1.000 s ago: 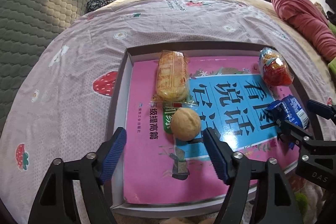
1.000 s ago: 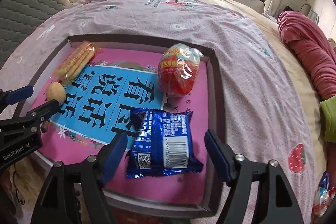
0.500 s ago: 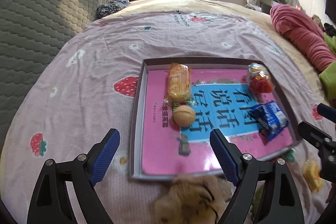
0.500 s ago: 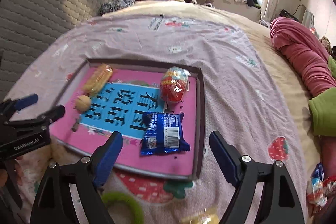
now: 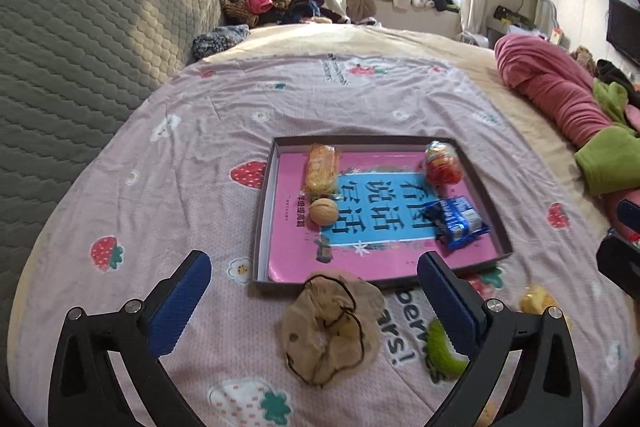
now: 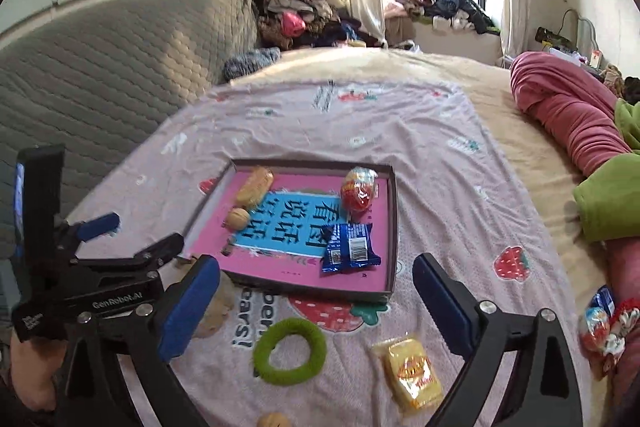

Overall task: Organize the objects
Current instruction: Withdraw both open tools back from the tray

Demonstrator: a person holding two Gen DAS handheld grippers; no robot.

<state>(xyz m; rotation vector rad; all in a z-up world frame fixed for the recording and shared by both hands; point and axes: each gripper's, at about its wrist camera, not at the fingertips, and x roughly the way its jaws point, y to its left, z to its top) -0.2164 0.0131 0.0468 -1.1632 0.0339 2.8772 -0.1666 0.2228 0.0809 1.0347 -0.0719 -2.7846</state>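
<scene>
A shallow dark tray (image 5: 264, 195) (image 6: 394, 223) with a pink book cover inside lies on the bed. In it are a yellow cracker pack (image 5: 320, 169) (image 6: 255, 186), a walnut (image 5: 324, 211) (image 6: 237, 217), a red snack bag (image 5: 442, 163) (image 6: 359, 189) and a blue snack packet (image 5: 456, 217) (image 6: 350, 248). My left gripper (image 5: 314, 301) is open and empty above a beige scrunchie (image 5: 332, 331). My right gripper (image 6: 316, 299) is open and empty above a green hair ring (image 6: 289, 351) and a yellow snack pack (image 6: 412, 371).
A strawberry-print sheet (image 5: 180, 187) covers the bed. A grey quilted headboard (image 5: 80, 39) is at the left, pink and green bedding (image 5: 560, 95) at the right. More wrapped snacks (image 6: 600, 323) lie at the right edge. Another walnut (image 6: 274, 419) sits at the bottom.
Both grippers have pulled back and up from the tray. The scrunchie, green ring and yellow pack in front of the tray have come into view. Both stay open.
</scene>
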